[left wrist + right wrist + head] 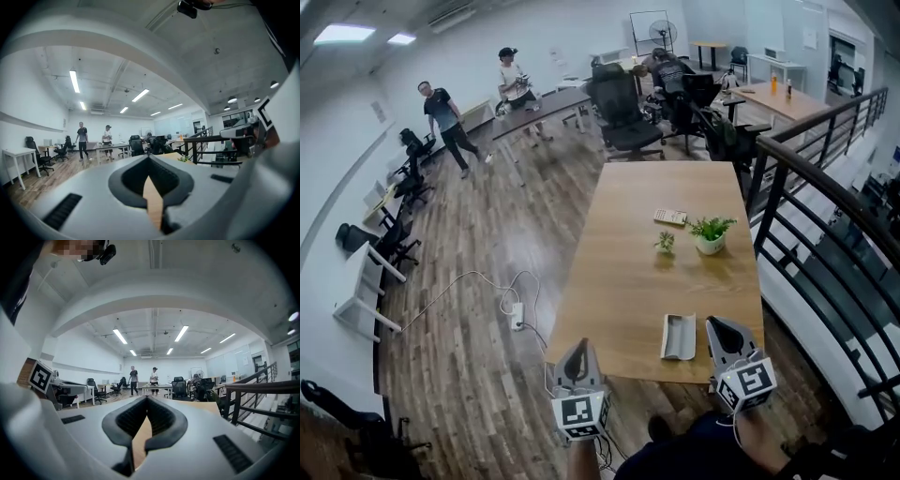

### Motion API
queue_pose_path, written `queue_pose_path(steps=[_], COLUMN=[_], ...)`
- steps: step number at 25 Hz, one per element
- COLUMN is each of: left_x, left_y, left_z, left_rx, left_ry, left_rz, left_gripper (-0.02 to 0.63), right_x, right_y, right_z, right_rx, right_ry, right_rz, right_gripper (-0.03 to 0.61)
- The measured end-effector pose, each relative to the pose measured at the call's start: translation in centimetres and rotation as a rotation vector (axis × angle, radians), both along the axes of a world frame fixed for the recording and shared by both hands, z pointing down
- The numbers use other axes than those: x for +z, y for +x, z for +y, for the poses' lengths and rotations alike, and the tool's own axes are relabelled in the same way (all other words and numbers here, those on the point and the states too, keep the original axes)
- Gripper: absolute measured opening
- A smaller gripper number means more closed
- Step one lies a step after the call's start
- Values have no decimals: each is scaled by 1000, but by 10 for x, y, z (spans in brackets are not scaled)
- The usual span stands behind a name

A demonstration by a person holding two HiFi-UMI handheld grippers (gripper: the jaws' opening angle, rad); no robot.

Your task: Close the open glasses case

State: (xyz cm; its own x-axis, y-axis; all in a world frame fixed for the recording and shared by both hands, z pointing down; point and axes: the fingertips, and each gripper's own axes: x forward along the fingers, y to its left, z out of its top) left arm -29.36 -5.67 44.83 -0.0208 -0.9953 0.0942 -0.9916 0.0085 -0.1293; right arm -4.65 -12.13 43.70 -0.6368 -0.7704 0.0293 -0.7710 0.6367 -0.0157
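Head view: Two hand-held grippers sit lowest in the frame at the near end of a long wooden table (628, 272). The left gripper (578, 347) hangs just off the table's near left corner, above the floor. The right gripper (713, 325) pokes over the near edge. Just to its left, close to that edge, the glasses case (679, 337) lies open and untouched. Farther up the table stand a potted plant (710, 234) and a smaller plant (666, 242), with a flat keypad-like item (670, 217) behind them. A black railing (787, 173) runs along the right side. A power strip (517, 316) lies on the wood floor, and two people (446, 118) stand in the far left of the room.

Left gripper view: The left gripper (149, 158) has its jaws together at the tips, with nothing held. A sliver of table (153, 201) shows beneath them. The two people (82, 139) stand in the distance.

Right gripper view: The right gripper (146, 400) likewise has its jaws closed tip to tip and is empty. Tabletop (140, 441) is visible below, and the railing (262, 386) is at right.
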Motion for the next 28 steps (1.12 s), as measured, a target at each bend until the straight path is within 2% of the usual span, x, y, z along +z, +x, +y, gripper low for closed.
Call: queue_pose_path(steps=[4, 7, 12, 20, 21, 22, 23, 28], left_x=[3, 8, 2, 4, 5, 7, 9, 16], left_y=[-4, 9, 13, 28, 29, 30, 32, 42], left_z=[-17, -20, -24, -26, -27, -28, -28, -31], left_rx=[-28, -24, -36, -45, -43, -41, -40, -32], left_ry=[-6, -26, -5, -40, -44, -49, -53, -62], left_rz=[5, 7, -8, 20, 22, 21, 17, 16], left_gripper=[-1, -1, -1, 0, -1, 0, -1, 0], right_x=[0, -3, 0, 23, 27, 31, 35, 60], right_y=[-4, 3, 6, 15, 16, 17, 19, 32], right_z=[-19, -28, -41, -51, -52, -53, -54, -66], right_rx=[-16, -20, -23, -28, -29, -29, -26, -4], right_ry=[0, -6, 3, -86, -99, -112, -122, -195], right_rz=[-14, -14, -25, -47, -55, -59, -61, -104], right_gripper=[15, 15, 15, 18, 40, 101, 118, 118])
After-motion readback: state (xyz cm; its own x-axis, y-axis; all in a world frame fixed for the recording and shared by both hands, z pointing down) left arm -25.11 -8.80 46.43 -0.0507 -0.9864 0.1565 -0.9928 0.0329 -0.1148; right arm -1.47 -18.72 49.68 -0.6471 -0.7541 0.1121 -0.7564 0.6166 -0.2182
